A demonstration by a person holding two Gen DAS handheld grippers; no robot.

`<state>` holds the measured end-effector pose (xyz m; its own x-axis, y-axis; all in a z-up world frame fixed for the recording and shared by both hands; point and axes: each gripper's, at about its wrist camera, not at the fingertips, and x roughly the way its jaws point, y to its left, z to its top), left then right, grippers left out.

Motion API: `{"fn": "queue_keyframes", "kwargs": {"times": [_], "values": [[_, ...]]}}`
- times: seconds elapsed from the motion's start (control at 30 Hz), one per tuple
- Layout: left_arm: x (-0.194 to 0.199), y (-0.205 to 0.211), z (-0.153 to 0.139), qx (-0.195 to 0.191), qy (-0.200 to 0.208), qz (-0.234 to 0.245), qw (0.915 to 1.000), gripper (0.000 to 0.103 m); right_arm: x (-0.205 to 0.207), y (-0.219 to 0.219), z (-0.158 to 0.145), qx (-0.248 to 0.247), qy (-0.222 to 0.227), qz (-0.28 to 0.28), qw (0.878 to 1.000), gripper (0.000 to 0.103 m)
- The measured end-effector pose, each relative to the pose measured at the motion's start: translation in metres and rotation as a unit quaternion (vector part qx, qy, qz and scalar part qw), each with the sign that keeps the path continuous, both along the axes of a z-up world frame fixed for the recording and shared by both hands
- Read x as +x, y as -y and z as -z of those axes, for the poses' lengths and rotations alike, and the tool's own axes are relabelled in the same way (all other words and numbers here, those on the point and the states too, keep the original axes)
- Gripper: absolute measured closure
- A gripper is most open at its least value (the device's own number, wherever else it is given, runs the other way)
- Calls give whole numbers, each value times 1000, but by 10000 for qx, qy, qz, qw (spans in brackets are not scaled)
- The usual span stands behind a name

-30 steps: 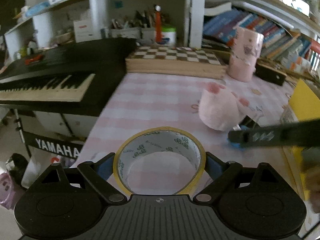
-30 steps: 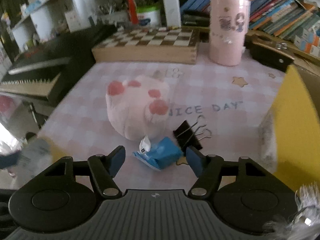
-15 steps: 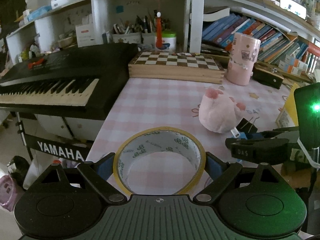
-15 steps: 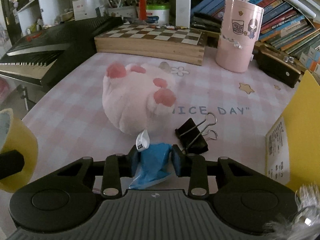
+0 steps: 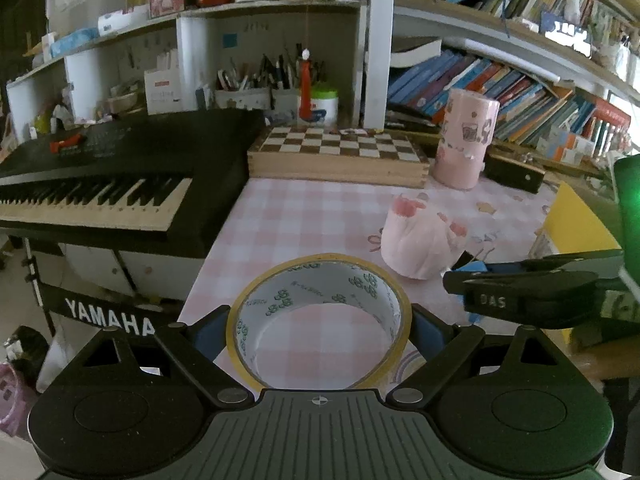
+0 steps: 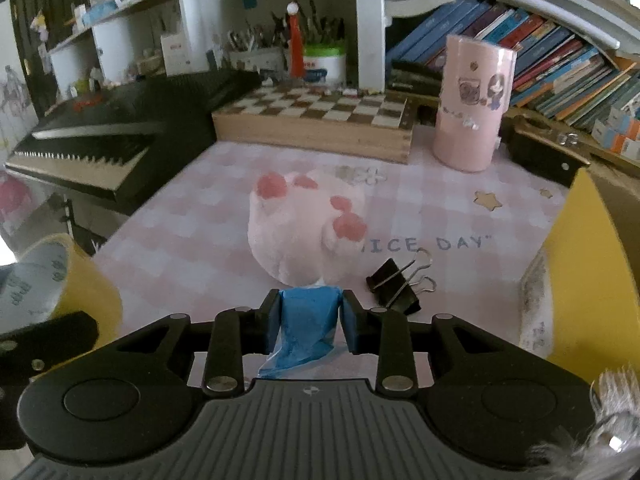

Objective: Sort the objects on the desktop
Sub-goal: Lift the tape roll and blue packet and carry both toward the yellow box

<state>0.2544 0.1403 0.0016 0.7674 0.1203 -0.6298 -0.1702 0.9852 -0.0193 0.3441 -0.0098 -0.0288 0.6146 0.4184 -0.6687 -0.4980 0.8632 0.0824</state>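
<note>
Right wrist view: blue packet (image 6: 306, 326) pinched between the just-closed pads of the right gripper (image 6: 308, 322), in front of the pink plush (image 6: 300, 228) and binder clip (image 6: 394, 284). Left gripper (image 5: 320, 330) clamps the yellow tape roll (image 5: 320, 316) above the checked tablecloth (image 5: 300, 220).

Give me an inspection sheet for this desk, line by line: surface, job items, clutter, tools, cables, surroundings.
Surface: pink checked table cover.
Job's things: yellow tape roll, blue packet, black binder clip, pink plush.
Clutter: chessboard box, pink cup, yellow box.
Grippers: left tool grips the tape roll; right tool has just closed on the blue packet.
Cables: nothing seen.
Surroundings: keyboard, bookshelf.
</note>
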Motion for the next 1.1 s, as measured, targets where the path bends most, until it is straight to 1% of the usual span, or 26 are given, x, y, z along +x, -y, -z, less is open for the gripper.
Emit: {"fn": "queue_keyframes", "kwargs": {"times": [0.33, 0.57, 0.93, 1.1], "values": [[-19, 4, -17, -103, 312, 357, 9988, 10, -36, 21, -34, 240, 195, 186, 9993, 75], [-39, 6, -29, -181, 549, 531, 9969, 10, -67, 33, -50, 357, 56, 86, 9993, 75], [-78, 7, -33, -147, 637, 865, 9941, 10, -116, 30, -48, 331, 11, 161, 9993, 75], [-98, 6, -32, -131, 607, 1057, 9925, 10, -140, 28, -46, 350, -16, 291, 9990, 75]]}}
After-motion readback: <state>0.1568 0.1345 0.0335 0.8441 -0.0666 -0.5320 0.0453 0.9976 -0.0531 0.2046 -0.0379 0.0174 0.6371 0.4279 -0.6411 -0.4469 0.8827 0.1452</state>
